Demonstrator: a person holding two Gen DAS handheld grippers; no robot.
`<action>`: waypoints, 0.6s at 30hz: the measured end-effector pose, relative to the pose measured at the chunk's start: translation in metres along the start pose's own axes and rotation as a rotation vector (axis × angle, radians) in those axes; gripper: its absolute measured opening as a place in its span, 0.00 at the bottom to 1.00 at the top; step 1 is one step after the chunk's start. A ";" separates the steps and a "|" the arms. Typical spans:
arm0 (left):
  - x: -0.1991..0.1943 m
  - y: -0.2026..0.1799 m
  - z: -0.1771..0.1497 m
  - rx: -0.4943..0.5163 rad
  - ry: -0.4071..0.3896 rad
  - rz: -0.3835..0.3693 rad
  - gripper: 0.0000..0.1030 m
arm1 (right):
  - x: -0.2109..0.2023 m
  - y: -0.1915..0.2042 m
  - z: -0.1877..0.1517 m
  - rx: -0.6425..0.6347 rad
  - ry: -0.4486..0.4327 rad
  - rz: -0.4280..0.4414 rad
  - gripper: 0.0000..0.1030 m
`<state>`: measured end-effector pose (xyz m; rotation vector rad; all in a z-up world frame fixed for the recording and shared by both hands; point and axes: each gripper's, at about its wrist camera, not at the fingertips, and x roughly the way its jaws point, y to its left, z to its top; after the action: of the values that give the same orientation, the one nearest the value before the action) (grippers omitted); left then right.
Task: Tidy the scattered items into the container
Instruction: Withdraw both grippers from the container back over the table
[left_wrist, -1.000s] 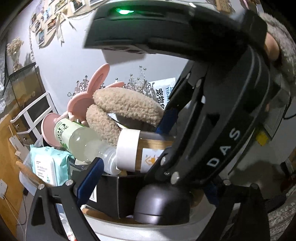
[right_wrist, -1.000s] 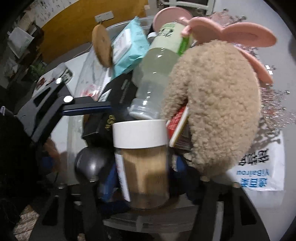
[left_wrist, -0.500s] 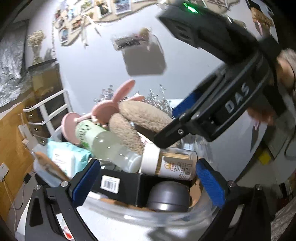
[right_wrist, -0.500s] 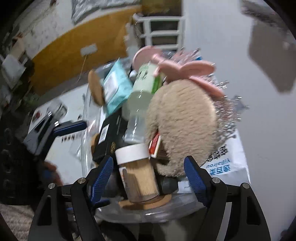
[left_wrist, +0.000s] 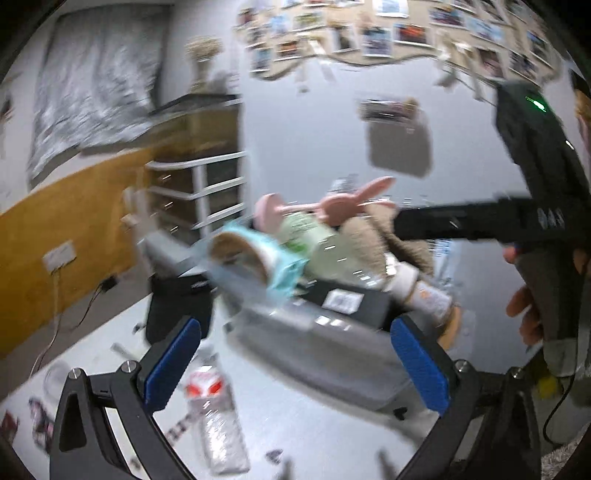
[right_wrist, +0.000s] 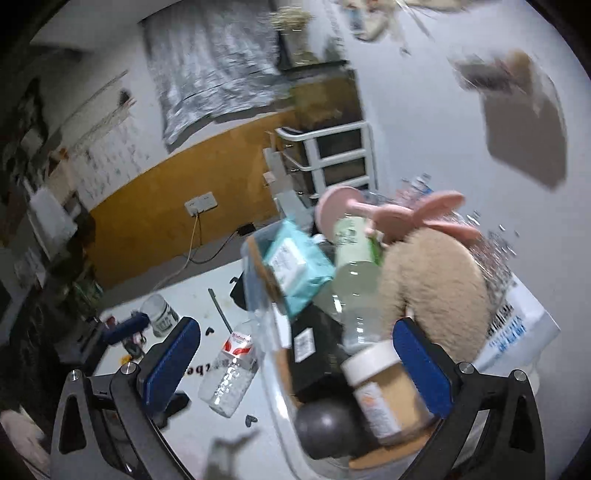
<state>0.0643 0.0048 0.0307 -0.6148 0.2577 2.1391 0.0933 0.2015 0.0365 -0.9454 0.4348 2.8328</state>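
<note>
A clear plastic container (right_wrist: 273, 398) stands on the white table, heaped with a teal wipes pack (right_wrist: 295, 266), a green-labelled bottle (right_wrist: 354, 258), a pink bunny-ear item (right_wrist: 417, 214), a beige fluffy piece (right_wrist: 436, 288), a black box (right_wrist: 314, 343) and a white-capped jar (right_wrist: 384, 391). My right gripper (right_wrist: 295, 363) hovers over the container's near corner. Its jaws are opening wide and the pads press on nothing; the jar lies just inside the right finger. My left gripper (left_wrist: 295, 363) is open and empty, back from the container (left_wrist: 332, 354). A red-labelled plastic bottle (right_wrist: 232, 369) lies loose on the table.
A small white tub (right_wrist: 160, 314) and dark scraps lie on the table left of the container. A white bag with blue print (right_wrist: 517, 332) sits behind the container. A white shelf rack (right_wrist: 340, 155) and a wall socket with cable (right_wrist: 201, 203) are at the back.
The right gripper let go of the white-capped jar, left it in the container and rose back. The left gripper pulled away and swung left, bringing the table and loose bottle into view.
</note>
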 end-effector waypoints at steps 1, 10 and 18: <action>-0.005 0.009 -0.003 -0.023 0.006 0.014 1.00 | 0.005 0.012 -0.001 -0.032 0.008 -0.003 1.00; -0.048 0.077 -0.032 -0.172 0.023 0.159 1.00 | 0.004 0.083 -0.020 -0.125 -0.042 0.026 1.00; -0.080 0.123 -0.068 -0.268 0.066 0.231 1.00 | 0.042 0.149 -0.042 -0.193 0.096 0.099 1.00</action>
<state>0.0288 -0.1517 0.0089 -0.8456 0.0802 2.4000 0.0531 0.0477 0.0132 -1.1281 0.2260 2.9706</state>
